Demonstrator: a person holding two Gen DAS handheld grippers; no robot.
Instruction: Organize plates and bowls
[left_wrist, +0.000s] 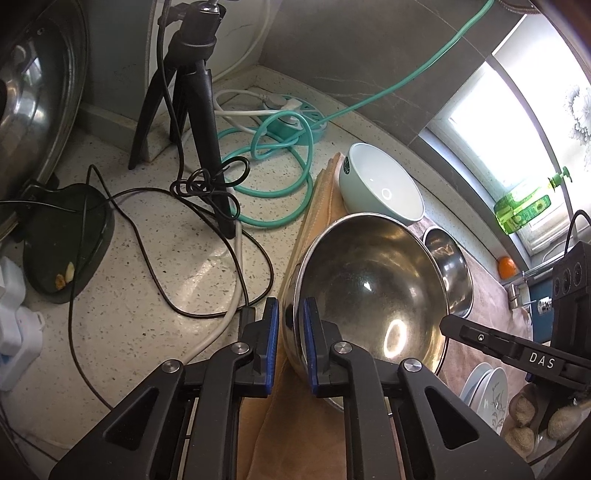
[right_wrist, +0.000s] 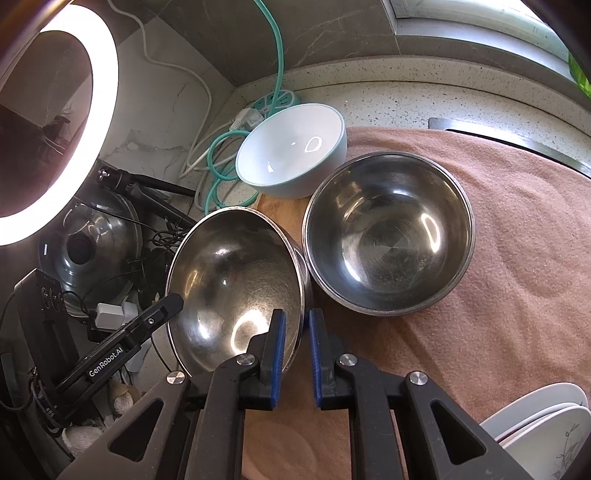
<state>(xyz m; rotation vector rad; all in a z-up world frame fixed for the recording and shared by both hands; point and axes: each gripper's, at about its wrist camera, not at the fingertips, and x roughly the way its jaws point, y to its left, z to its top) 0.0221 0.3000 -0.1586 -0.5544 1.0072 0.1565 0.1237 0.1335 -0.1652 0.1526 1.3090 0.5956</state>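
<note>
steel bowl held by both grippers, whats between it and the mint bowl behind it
Nothing: in the right wrist view only bare peach cloth lies between the held steel bowl and the mint bowl.

I'm working in what looks like a home kitchen: speckled stone counter (left_wrist: 147, 302), steel bowls (right_wrist: 388, 236), a pot lid (left_wrist: 33, 92), dish soap (left_wrist: 524, 210) by the window.

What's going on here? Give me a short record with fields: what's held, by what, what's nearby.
held item: large steel bowl, tilted
left gripper: jaws clamp the bowl's rim on one side
right gripper: jaws clamp the rim on the opposite side
nearby bowls: second steel bowl upright, mint bowl tilted behind it
surface: pink towel
plates: white stack at the lower right
</note>
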